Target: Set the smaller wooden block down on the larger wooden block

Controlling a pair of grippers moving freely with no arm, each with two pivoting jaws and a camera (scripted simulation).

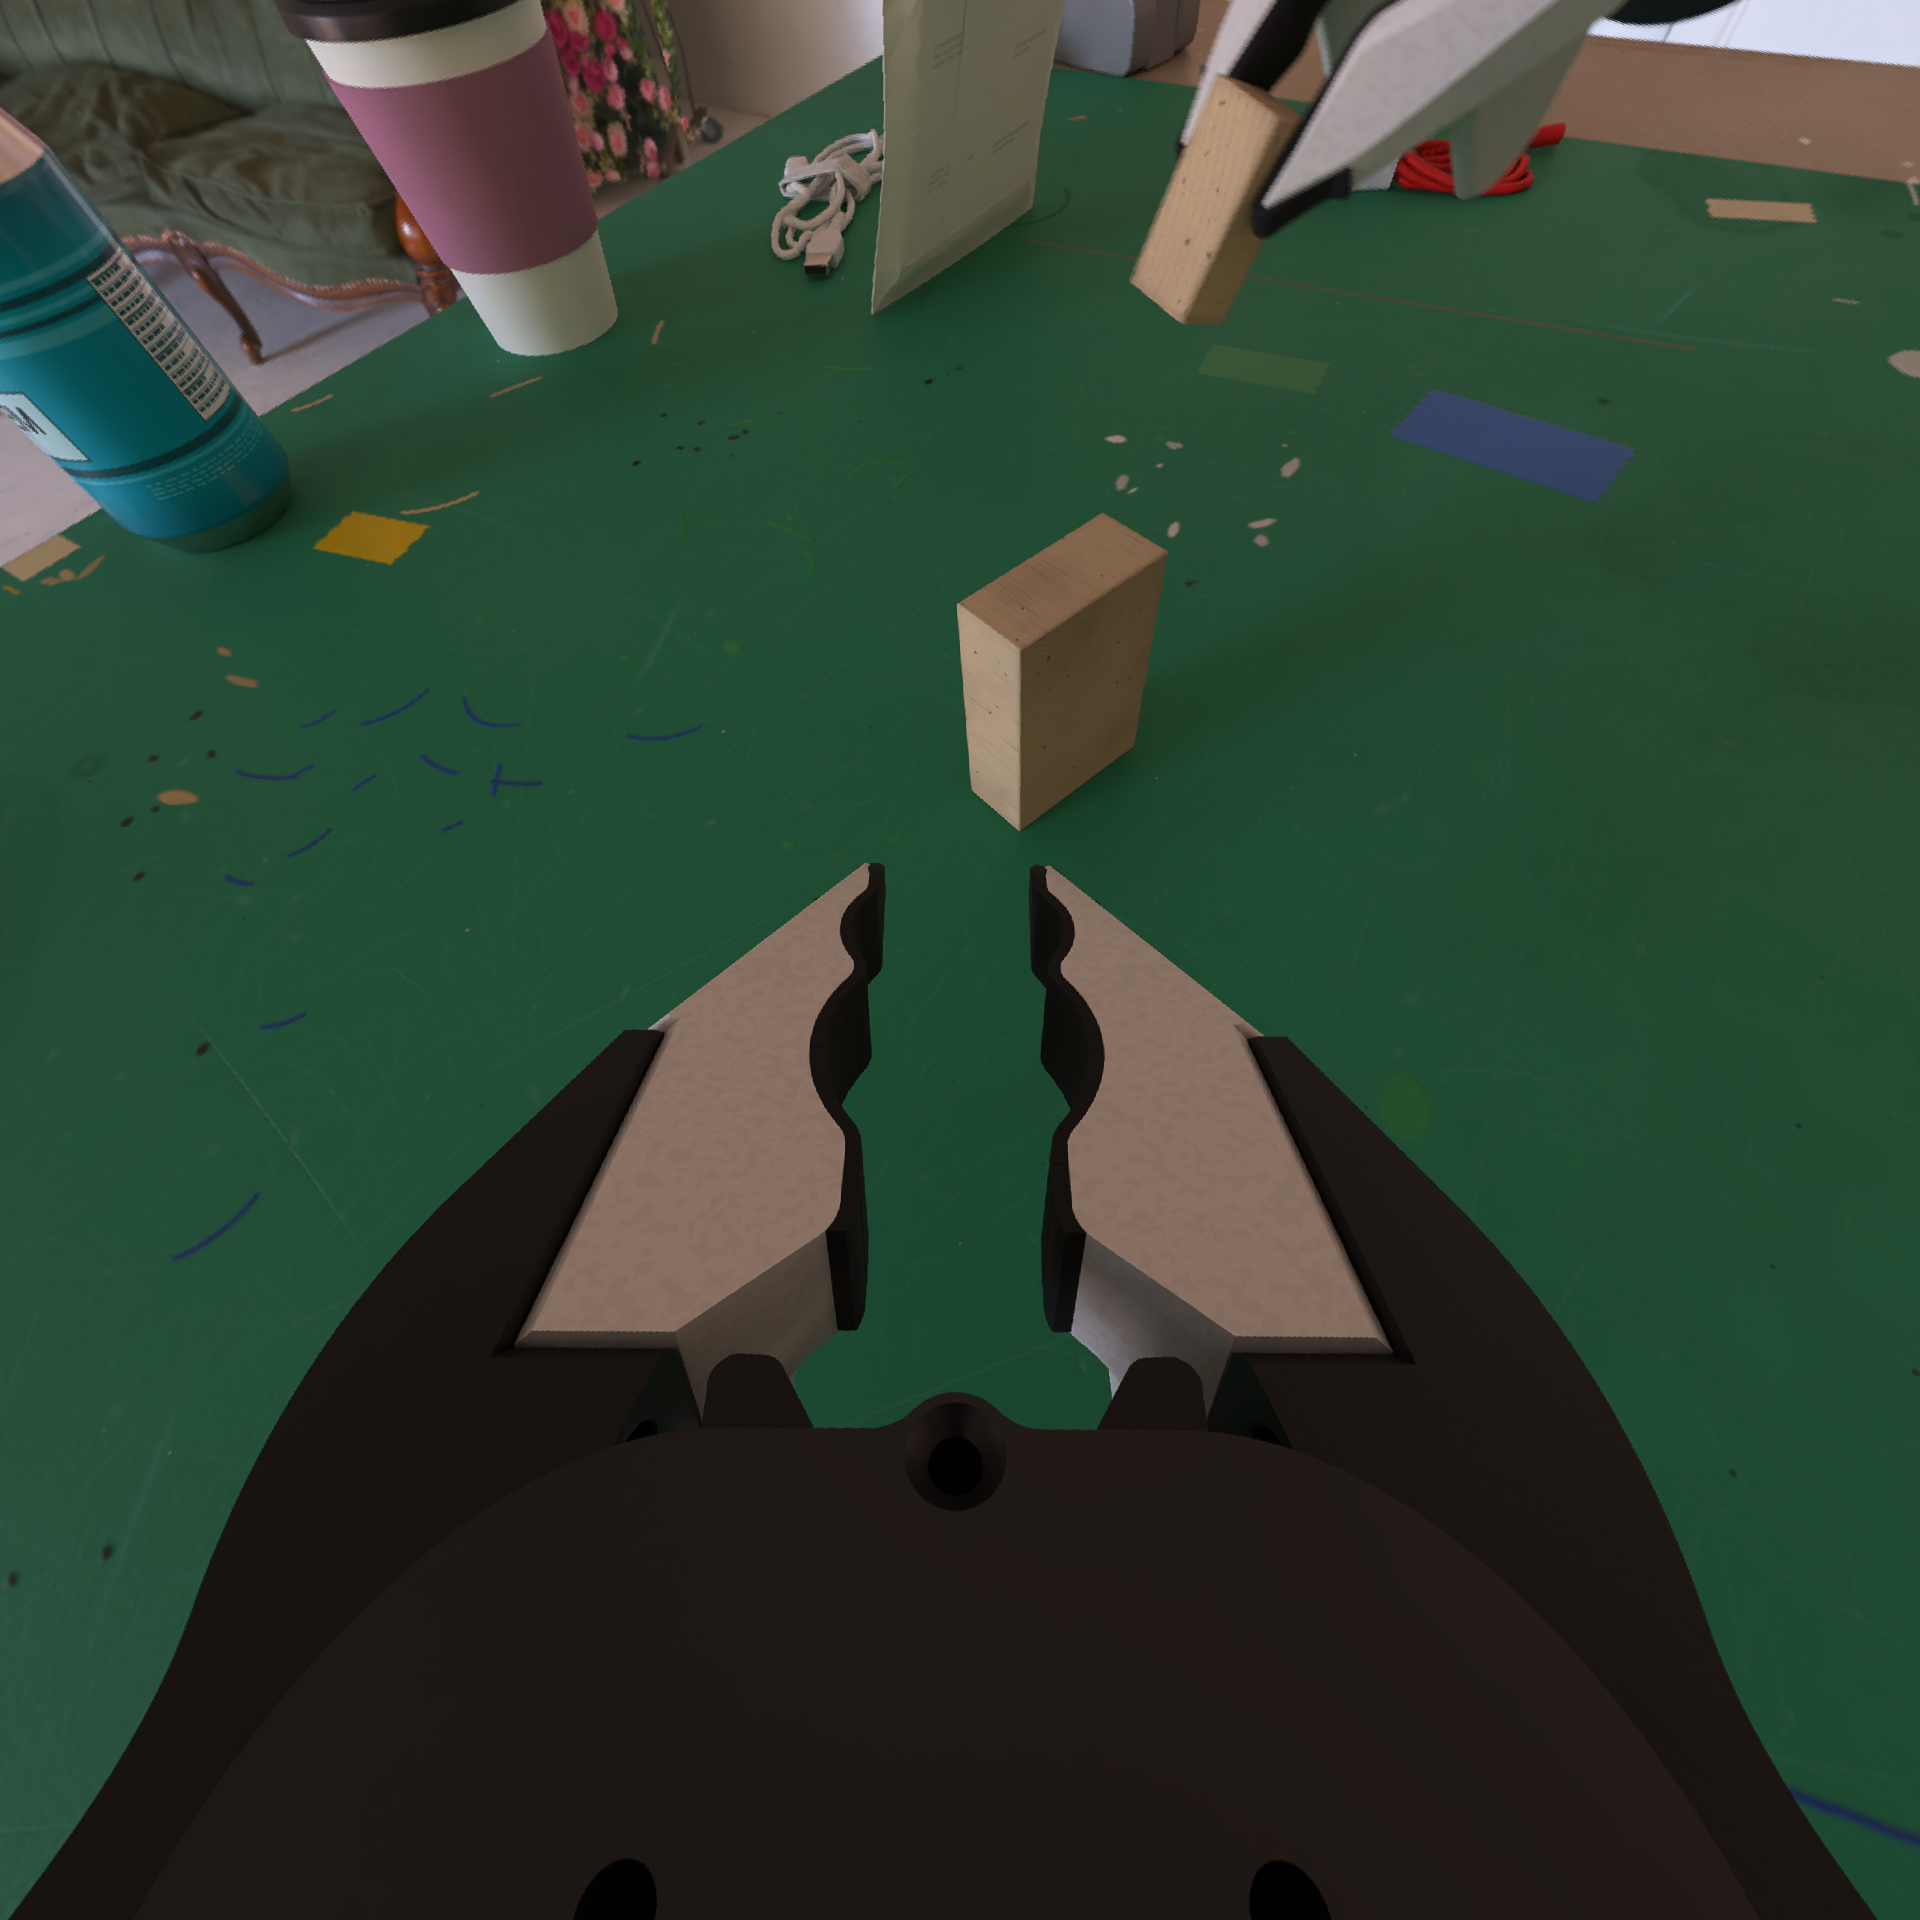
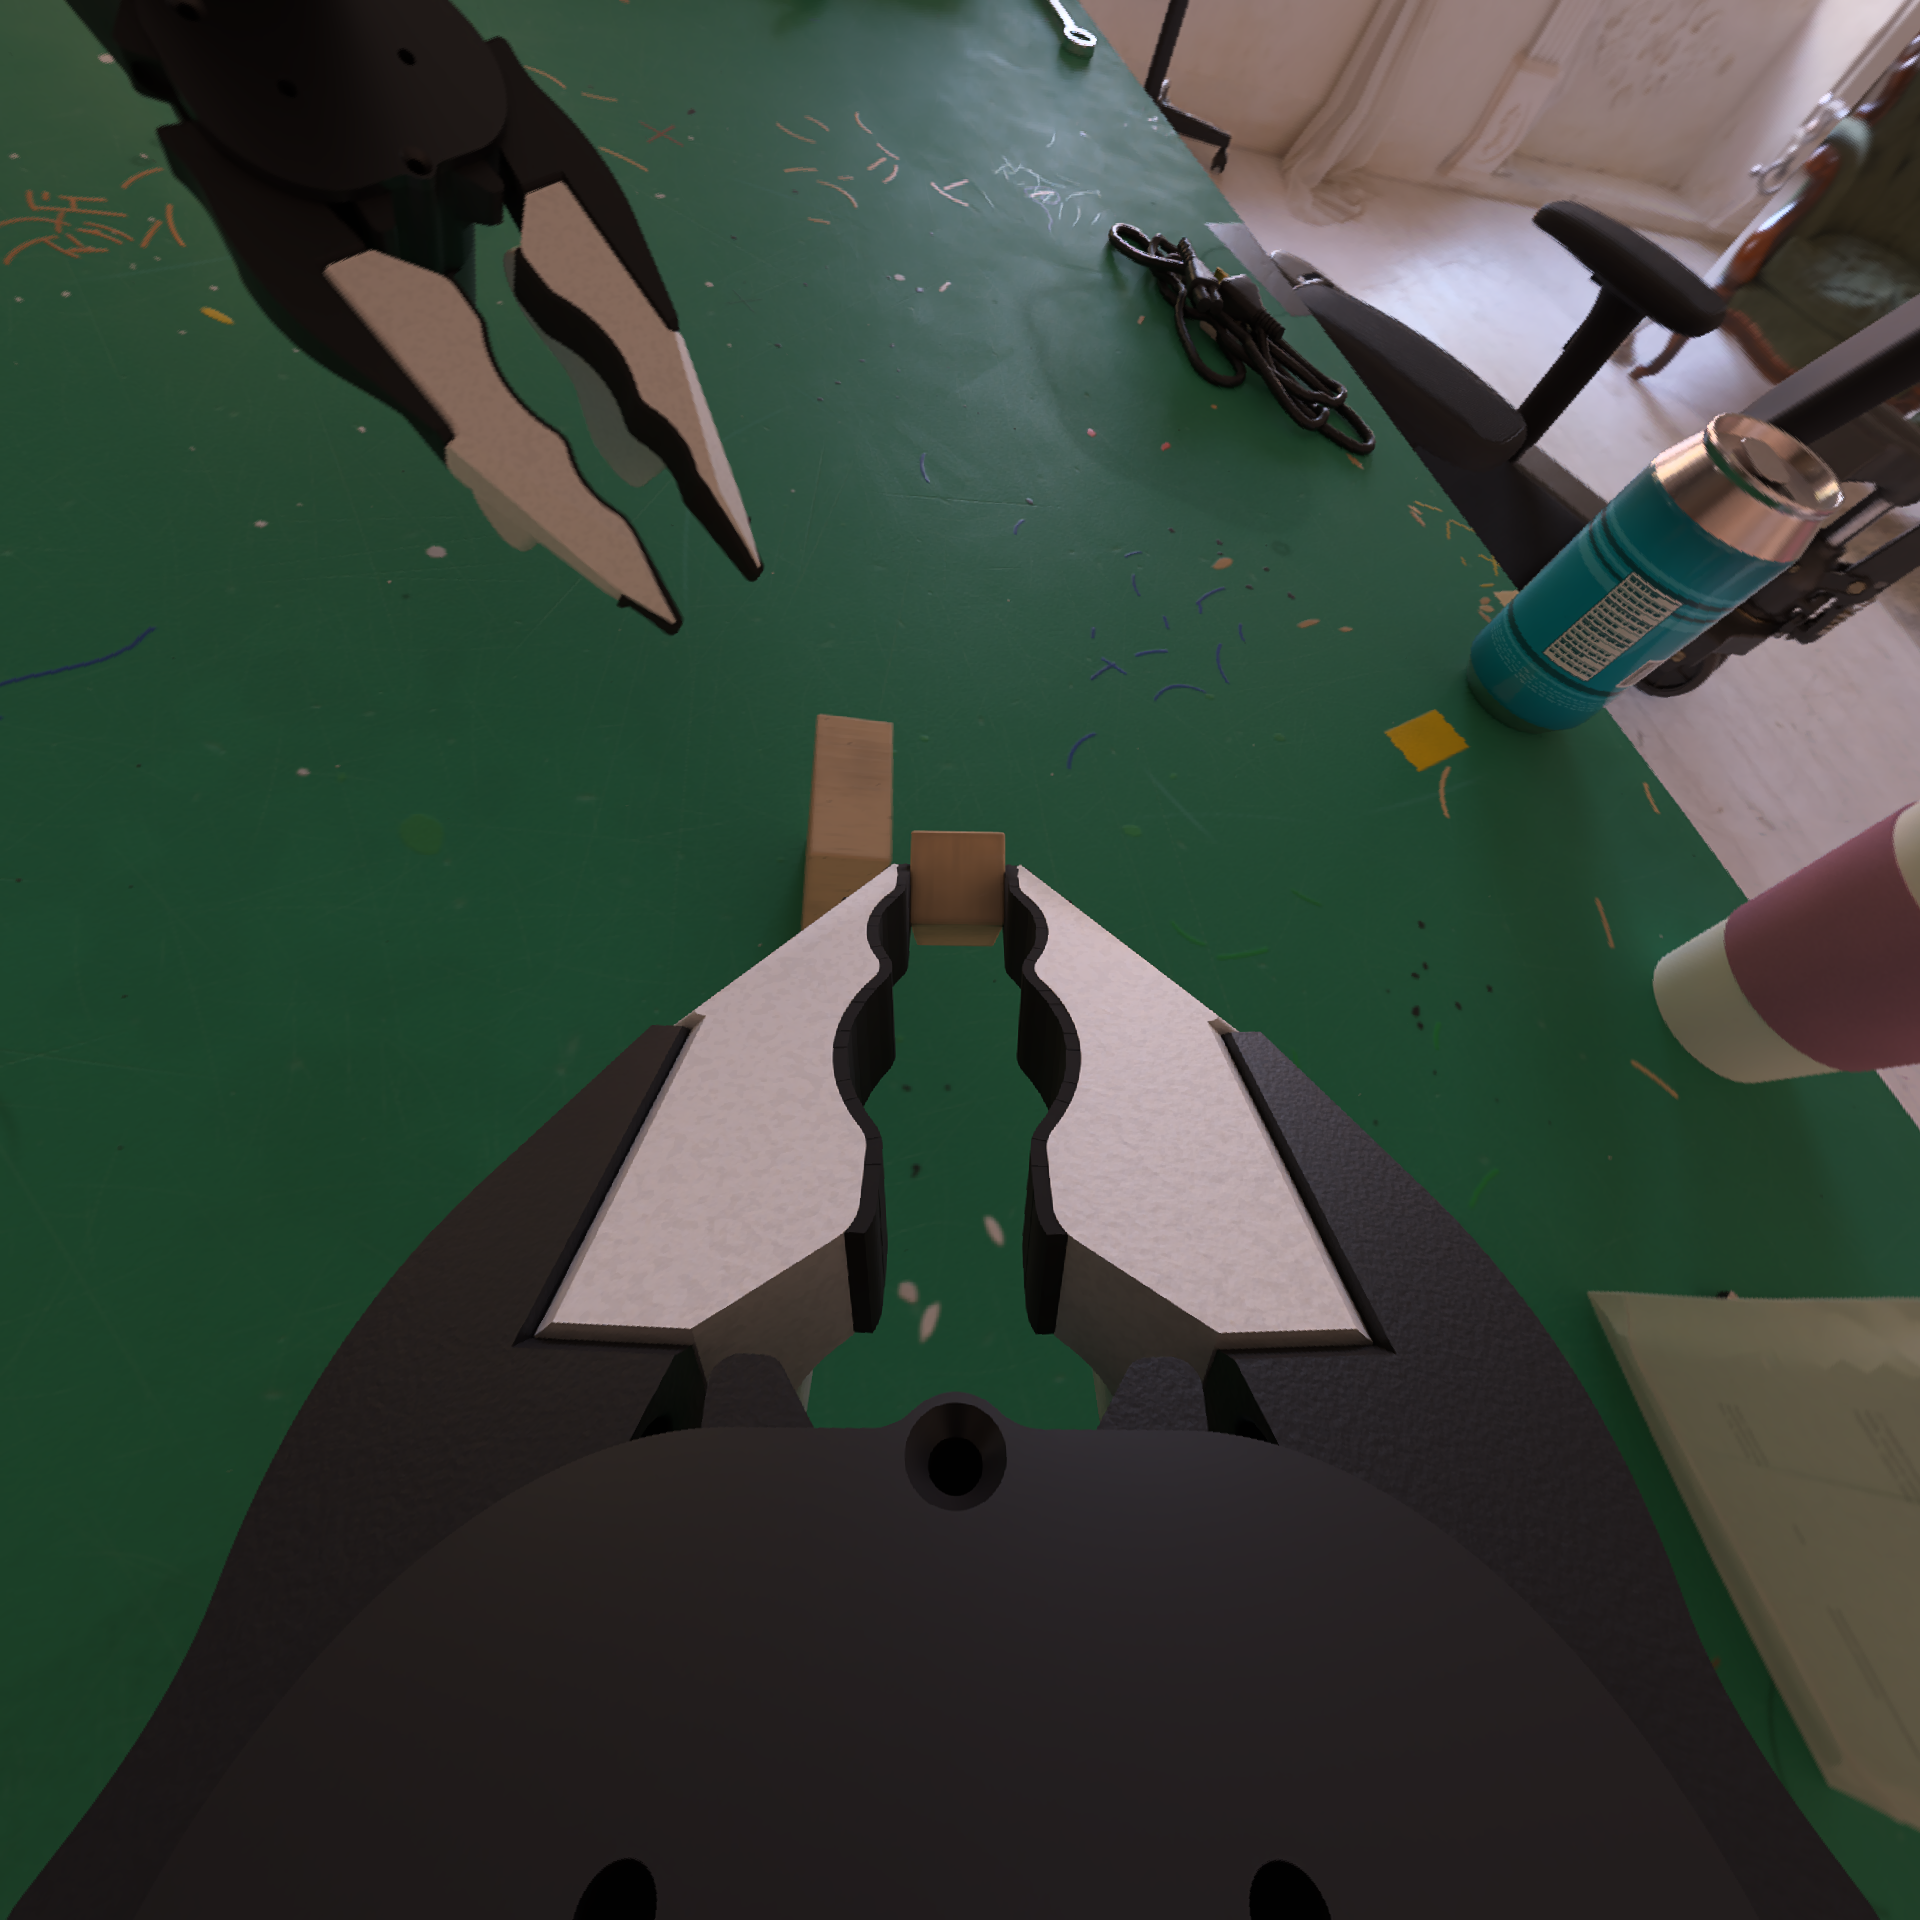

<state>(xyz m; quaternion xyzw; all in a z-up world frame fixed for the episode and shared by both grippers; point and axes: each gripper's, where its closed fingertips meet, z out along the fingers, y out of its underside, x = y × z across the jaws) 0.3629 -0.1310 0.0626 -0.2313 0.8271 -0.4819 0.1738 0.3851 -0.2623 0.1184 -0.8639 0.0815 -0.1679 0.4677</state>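
The larger wooden block (image 1: 1060, 675) stands upright on the green table (image 1: 520, 935), just ahead of my left gripper (image 1: 958, 883) and slightly to its right. The left gripper is open and empty and hovers above the table. My right gripper (image 2: 956, 883) is shut on the smaller wooden block (image 2: 956, 878) at its fingertips. It holds the block in the air, tilted, as the left wrist view shows (image 1: 1210, 208). In the right wrist view the larger block (image 2: 847, 810) sits below, just left of the held block. The left gripper (image 2: 717, 597) hovers at the upper left.
A teal can (image 1: 125, 384) and a paper cup with a mauve sleeve (image 1: 478, 177) stand near the table's left edge. A pale envelope (image 1: 956, 145), a white USB cable (image 1: 826, 203) and a red cable (image 1: 1455, 166) lie farther back. A black cable (image 2: 1236, 322) lies near a chair (image 2: 1455, 384).
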